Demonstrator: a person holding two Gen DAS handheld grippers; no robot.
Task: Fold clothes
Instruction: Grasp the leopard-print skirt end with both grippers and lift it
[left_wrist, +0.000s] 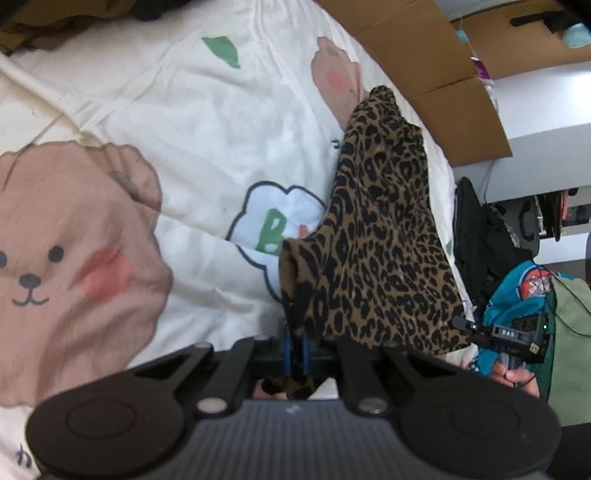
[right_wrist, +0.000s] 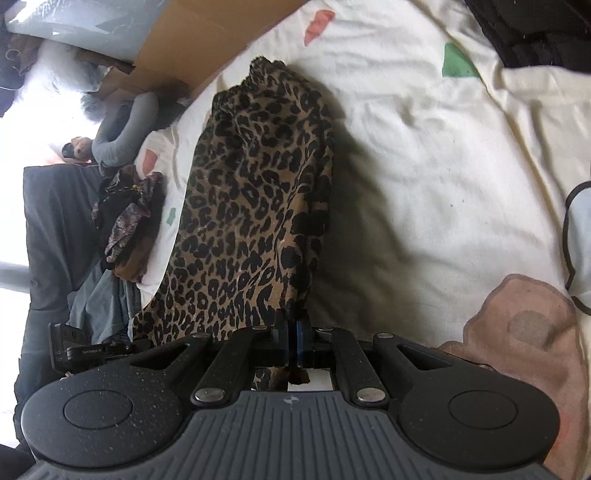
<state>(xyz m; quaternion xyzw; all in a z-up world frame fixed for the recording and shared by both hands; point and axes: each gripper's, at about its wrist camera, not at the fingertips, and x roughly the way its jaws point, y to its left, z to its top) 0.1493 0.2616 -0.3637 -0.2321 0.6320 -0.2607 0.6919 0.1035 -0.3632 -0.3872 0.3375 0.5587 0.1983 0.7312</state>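
the left gripper (left_wrist: 295, 345) is pinched tight on one edge of the leopard cloth (left_wrist: 380, 236). its two blue fingers (left_wrist: 285, 347) sit almost together with the cloth squeezed in between, and a bit of the cloth pokes out behind them. the cloth runs away from the gripper across the bed cover (left_wrist: 177, 122), which is cream with a big brown bear (left_wrist: 62, 258) on the left and a blue cloud (left_wrist: 273, 221) tucked partly under the cloth. a cardboard box (left_wrist: 436, 66) stands past the bed edge. low on the right of this view you can see the other tool (left_wrist: 517, 338) held in a hand (left_wrist: 517, 378).

the right gripper (right_wrist: 291, 341) is pinched tight on another edge of the same leopard cloth (right_wrist: 251, 206). its blue fingers (right_wrist: 302, 341) are nearly touching with the cloth caught in the middle. the cloth stretches from the gripper toward the far bed edge, near the cardboard box (right_wrist: 207, 40). left of the cloth, a dark heap of clothes (right_wrist: 125, 221) lies by the bed. right of it, the bed cover (right_wrist: 443, 166) is bare.
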